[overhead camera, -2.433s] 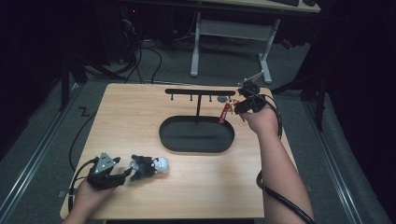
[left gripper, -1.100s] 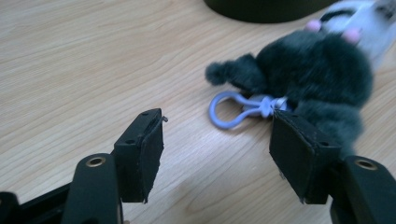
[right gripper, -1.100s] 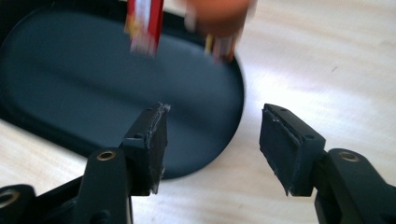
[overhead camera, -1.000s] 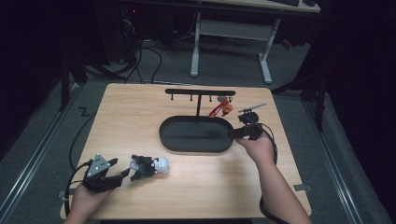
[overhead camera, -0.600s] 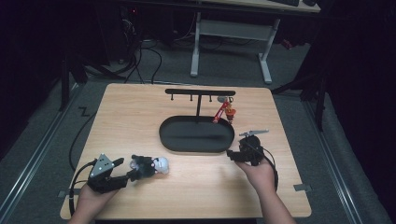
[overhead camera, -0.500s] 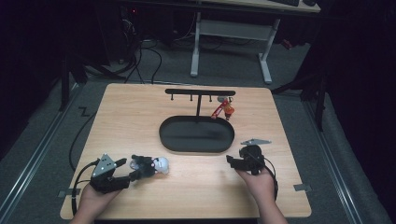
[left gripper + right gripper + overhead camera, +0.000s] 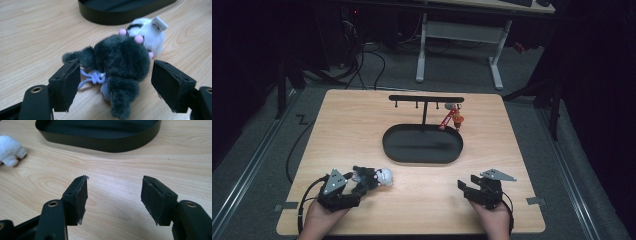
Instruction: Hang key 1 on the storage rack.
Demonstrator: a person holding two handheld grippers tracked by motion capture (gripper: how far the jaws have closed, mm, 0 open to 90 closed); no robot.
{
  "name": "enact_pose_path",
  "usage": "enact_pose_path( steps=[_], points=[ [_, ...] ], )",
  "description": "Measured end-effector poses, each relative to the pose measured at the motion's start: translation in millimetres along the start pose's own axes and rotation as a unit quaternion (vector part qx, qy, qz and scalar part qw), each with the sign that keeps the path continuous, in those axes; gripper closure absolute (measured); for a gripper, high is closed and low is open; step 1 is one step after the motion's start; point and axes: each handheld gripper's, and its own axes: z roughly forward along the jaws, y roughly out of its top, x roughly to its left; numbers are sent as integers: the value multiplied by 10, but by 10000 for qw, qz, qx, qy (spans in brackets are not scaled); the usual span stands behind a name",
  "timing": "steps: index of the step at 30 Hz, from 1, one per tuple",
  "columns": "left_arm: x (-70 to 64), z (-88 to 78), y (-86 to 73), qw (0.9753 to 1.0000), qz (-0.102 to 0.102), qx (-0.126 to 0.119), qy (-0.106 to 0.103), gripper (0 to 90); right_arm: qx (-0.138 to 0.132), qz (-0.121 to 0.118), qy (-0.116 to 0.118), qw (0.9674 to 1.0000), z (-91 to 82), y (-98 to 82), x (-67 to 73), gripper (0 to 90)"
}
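Here the plush toy (image 7: 120, 65) is lying on the wooden table (image 7: 362, 130), between the two black jaws of the left gripper (image 7: 115, 82), which are standing wide apart and have just been opening. The pads are not pressing on the toy: there is a small gap on each side, so the toy is lying free. Its dark grey body is pointing toward the gripper, its white head with small pink dots is pointing away from it, and a pale purple clip (image 7: 91, 77) is lying just beside the left jaw. In the high view the toy (image 7: 377, 176) is sitting near the front left part of the table, directly in front of the left gripper (image 7: 357, 184), and the person's hand is holding this gripper from below. The right gripper (image 7: 468, 189) is resting low near the front right part of the table, well apart from the toy, and its jaws are standing open over bare wood with nothing between them. A black oval tray (image 7: 422, 145) is sitting in the middle of the table, with a thin black rack (image 7: 426, 99) behind it, and a small red thing (image 7: 451, 119) is hanging from the rack. Around the table the room is dark, with grey floor, cables and the legs of a white desk (image 7: 459, 35) behind.
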Motion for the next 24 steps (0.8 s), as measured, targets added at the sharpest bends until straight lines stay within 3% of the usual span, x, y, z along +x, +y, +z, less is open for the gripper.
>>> enact_pose_path(
  steps=[2,7,11,17,24],
  points=[
    [-12,10,-11,10000,1,59,19,245,22,-72,38,10000,16,-1,0,389],
    [-14,15,-46,9998,11,201,55,289,73,13,166,9998,74,6,-31,390],
    [-20,18,-87,9993,56,358,-57,459,124,82,289,9995,140,33,-32,391],
    [-82,22,-74,9991,190,373,-28,709,171,46,344,9992,177,45,25,391],
    [-235,124,17,9989,308,296,-186,766,159,87,293,9994,137,11,16,391]
  ],
)
